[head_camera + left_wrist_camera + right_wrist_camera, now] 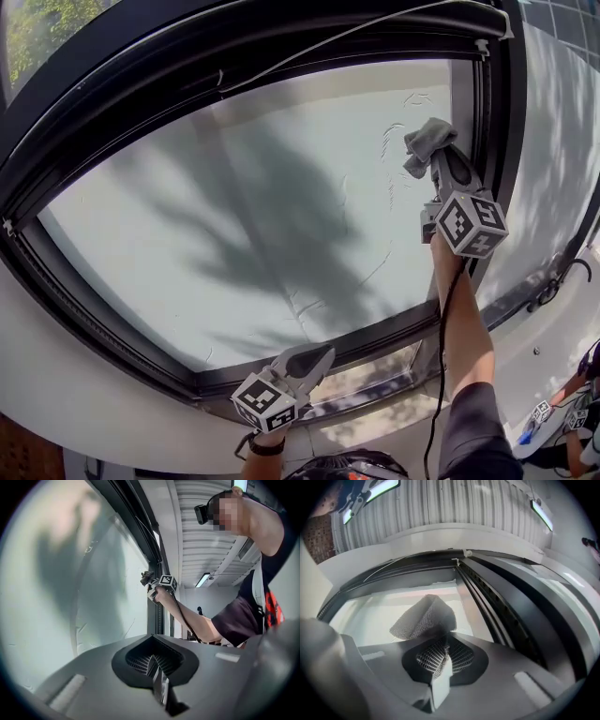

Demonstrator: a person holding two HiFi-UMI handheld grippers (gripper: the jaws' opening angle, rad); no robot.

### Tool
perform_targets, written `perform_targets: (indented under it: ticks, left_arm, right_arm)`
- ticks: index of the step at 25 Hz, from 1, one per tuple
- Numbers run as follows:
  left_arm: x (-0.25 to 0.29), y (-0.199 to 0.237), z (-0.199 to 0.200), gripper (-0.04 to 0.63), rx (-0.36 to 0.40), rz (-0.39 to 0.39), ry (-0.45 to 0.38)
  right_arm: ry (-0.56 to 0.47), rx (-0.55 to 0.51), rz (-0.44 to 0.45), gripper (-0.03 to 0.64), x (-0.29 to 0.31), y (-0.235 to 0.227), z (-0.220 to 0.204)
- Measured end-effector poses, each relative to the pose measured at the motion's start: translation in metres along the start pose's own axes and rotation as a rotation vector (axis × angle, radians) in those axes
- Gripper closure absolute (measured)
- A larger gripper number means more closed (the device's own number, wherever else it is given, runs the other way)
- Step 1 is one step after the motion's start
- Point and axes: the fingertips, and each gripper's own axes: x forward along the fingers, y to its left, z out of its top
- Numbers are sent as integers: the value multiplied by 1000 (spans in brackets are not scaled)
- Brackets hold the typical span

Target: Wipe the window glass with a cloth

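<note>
The big window glass (262, 216) carries a tree's shadow and fills most of the head view. My right gripper (434, 157) is raised at the pane's upper right, shut on a grey mesh cloth (427, 141) that bunches beyond the jaws against the glass, close to the right frame. In the right gripper view the cloth (424, 618) sticks out of the shut jaws of the right gripper (439, 657) toward the pale glass (379, 613). My left gripper (321, 354) hangs low by the bottom frame, shut and empty. The left gripper view shows the left gripper (157, 679), the glass (56, 573) and the far cloth (146, 578).
A black window frame (497, 141) borders the pane, with a thin cord (356, 33) along the top. A cable (441, 356) runs down my right arm. Another person's hands and marked grippers (572, 412) show at the lower right. A white sill (94, 412) lies below.
</note>
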Motion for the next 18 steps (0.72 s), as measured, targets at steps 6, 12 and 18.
perform_targets:
  ticks: [6, 12, 18]
  left_arm:
    - [-10, 3, -10, 594, -19, 18, 18]
    - [-56, 20, -15, 594, -38, 144, 5]
    - [-153, 49, -12, 594, -33, 327, -18]
  right_arm:
    - [-102, -76, 131, 604, -9, 51, 14]
    - [-112, 6, 553, 604, -18, 222, 4]
    - [-67, 168, 819, 603, -42, 396, -23]
